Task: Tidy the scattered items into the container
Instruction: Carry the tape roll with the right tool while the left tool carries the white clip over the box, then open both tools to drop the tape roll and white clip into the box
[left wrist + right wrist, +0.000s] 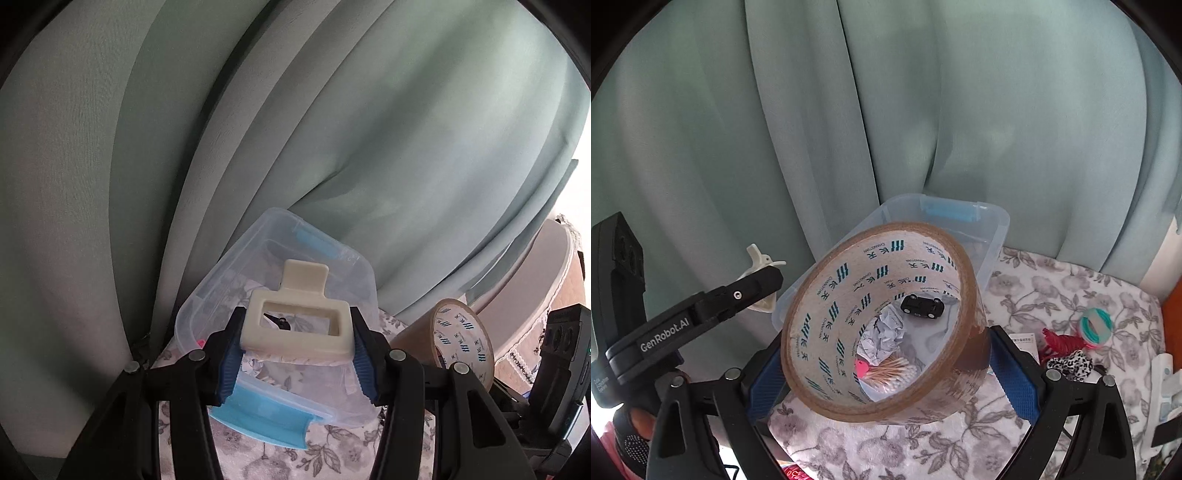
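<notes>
container (207, 295) lies straight ahead of and below both tools; left gripper (295, 347), jaws half spread, clamps the cream clip (295, 332) by its short ends, hovering over the near rim, while right gripper (886, 365), jaws wide, pinches the tape roll (886, 321) beside it, slightly further back

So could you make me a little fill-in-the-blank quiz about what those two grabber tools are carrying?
1. The left gripper is shut on a cream-coloured hair ____.
2. The right gripper carries a brown roll of ____.
3. Both are held over a clear plastic ____ with blue latches.
4. Seen through the roll, a small black toy ____ lies inside the tub.

Missing words: clip; tape; container; car.
</notes>
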The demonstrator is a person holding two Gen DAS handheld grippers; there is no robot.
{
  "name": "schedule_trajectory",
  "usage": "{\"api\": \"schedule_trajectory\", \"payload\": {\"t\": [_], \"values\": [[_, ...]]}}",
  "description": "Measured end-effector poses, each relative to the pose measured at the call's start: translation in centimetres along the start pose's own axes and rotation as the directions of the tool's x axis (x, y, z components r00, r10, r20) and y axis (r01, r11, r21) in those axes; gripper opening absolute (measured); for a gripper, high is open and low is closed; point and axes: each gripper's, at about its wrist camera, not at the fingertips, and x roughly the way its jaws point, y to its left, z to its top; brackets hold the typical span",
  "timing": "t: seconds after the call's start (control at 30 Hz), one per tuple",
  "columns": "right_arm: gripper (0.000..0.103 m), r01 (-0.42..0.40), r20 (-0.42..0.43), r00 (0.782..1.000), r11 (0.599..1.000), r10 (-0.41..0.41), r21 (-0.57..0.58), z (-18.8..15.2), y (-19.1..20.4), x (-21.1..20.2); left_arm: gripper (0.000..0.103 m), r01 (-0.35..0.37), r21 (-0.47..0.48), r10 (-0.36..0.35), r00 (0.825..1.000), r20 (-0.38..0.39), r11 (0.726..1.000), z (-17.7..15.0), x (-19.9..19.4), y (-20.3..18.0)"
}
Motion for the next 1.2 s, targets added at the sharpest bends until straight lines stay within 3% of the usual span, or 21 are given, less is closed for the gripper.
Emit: {"api": "schedule_trajectory", "payload": {"t": [0.67,1.2], "values": [[0.100,-0.065,-0.076,0.995,0.997,0.067,0.037,1.0,-1.5,7.1,0.054,-0.021,-0.005,0.020,0.997,-0.076,1.000,0.5,6.4,1.9],[0.101,-0.045,-0.085,0.995,0.998,0.042,-0.038,0.9,-0.5,8.4,0.054,-0.040,-0.002,0.040,0.993,-0.107,0.999,-0.2,6.1,2.5]]}}
